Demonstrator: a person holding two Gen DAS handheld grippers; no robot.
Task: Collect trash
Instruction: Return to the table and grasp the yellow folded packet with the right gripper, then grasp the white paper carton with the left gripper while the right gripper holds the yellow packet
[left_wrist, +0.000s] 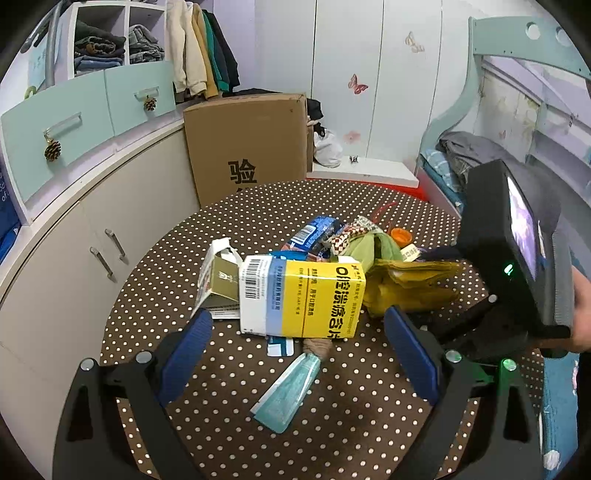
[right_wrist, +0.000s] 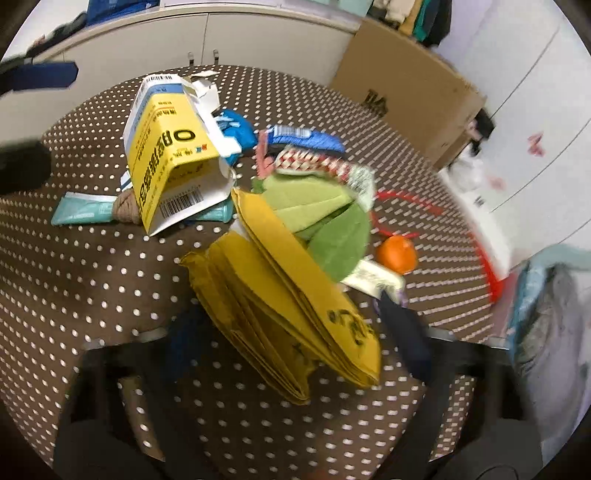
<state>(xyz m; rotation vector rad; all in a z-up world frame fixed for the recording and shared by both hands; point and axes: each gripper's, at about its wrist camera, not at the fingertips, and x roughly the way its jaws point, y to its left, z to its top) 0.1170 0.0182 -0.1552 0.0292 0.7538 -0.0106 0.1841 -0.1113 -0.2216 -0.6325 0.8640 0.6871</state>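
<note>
A pile of trash lies on a round brown polka-dot table (left_wrist: 351, 424). A yellow and white carton (left_wrist: 301, 297) sits in front of my open, empty left gripper (left_wrist: 297, 354), whose blue pads flank it just short of it. A teal wrapper (left_wrist: 288, 387) lies between the fingers. A folded yellow paper bag (left_wrist: 410, 284) lies to the right; in the right wrist view the bag (right_wrist: 288, 306) sits between the jaws of my open right gripper (right_wrist: 295, 339). Green paper (right_wrist: 328, 218), a blue wrapper (right_wrist: 306, 138) and an orange cap (right_wrist: 397, 254) lie beyond. The carton (right_wrist: 166, 158) stands at left.
A large cardboard box (left_wrist: 247, 144) stands on the floor behind the table. Beige cabinets (left_wrist: 74, 251) with teal drawers curve along the left. A bunk bed (left_wrist: 517, 129) is at the right. A red hoop (right_wrist: 484, 258) lies on the table's far side.
</note>
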